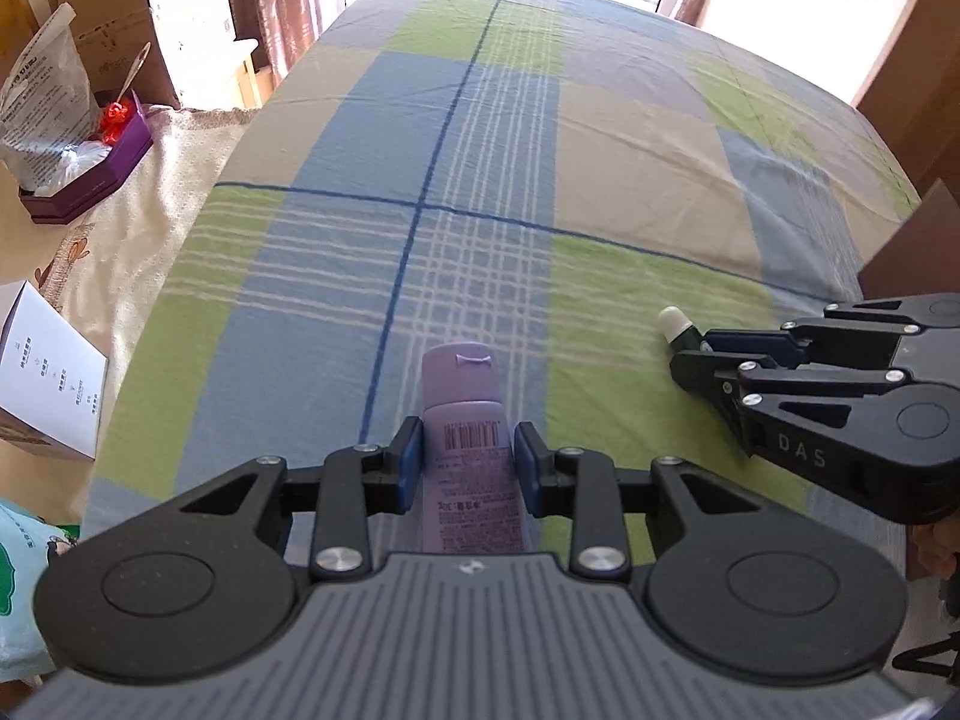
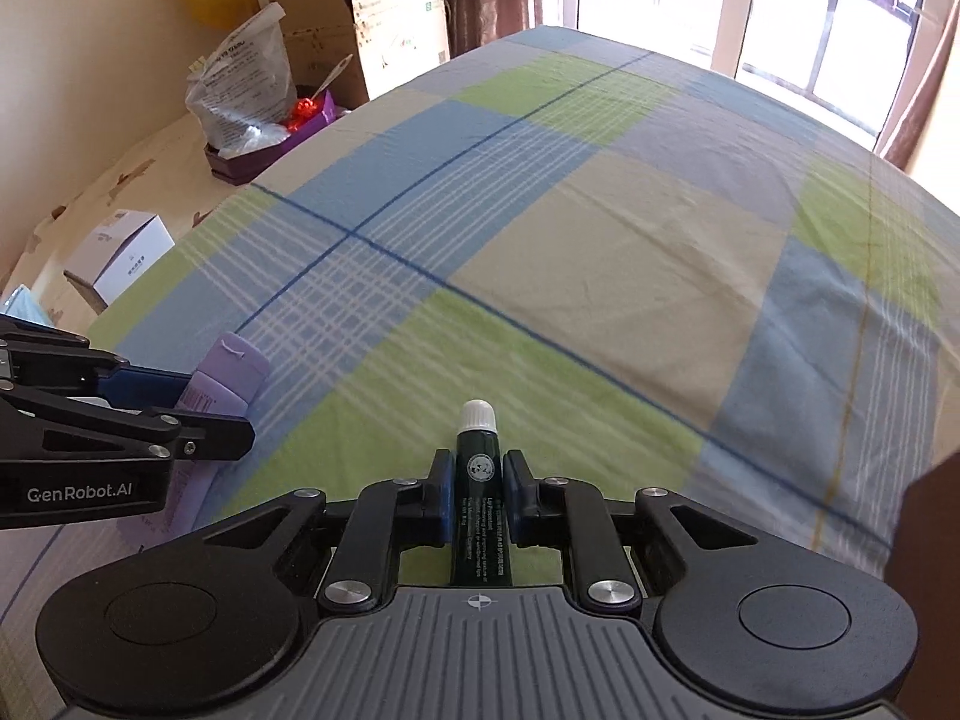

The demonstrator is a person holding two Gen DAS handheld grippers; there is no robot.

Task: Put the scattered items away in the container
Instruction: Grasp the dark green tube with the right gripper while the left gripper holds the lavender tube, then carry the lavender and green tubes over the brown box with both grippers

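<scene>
A: Starting at our left tool (image 1: pixel 463 463): its blue pads (image 1: pixel 407 468) are clamped on the sides of the lilac tube (image 1: pixel 461 420), which sits between them with its flip cap pointing straight ahead, away from us, long axis in line with the fingers.

B: And our right tool (image 2: pixel 475 492) is gripping the dark green tube (image 2: pixel 477 480) the same way, white cap forward, body running back along the fingers. In the left view its cap pokes out past the tool's tips, well to the right of the lilac one.

A: Writing? We see a barcode and small print on the lilac tube, too fine to read. "DAS" is on the right tool's side.

B: "GenRobot.AI" is on the left tool's side. The green tube has a round emblem and unreadable lines.

A: Both tubes hang above the checked bedsheet (image 1: pixel 600 168). Beyond its left edge stand a purple box (image 1: pixel 90 174) and a white carton (image 1: pixel 48 384).
</scene>
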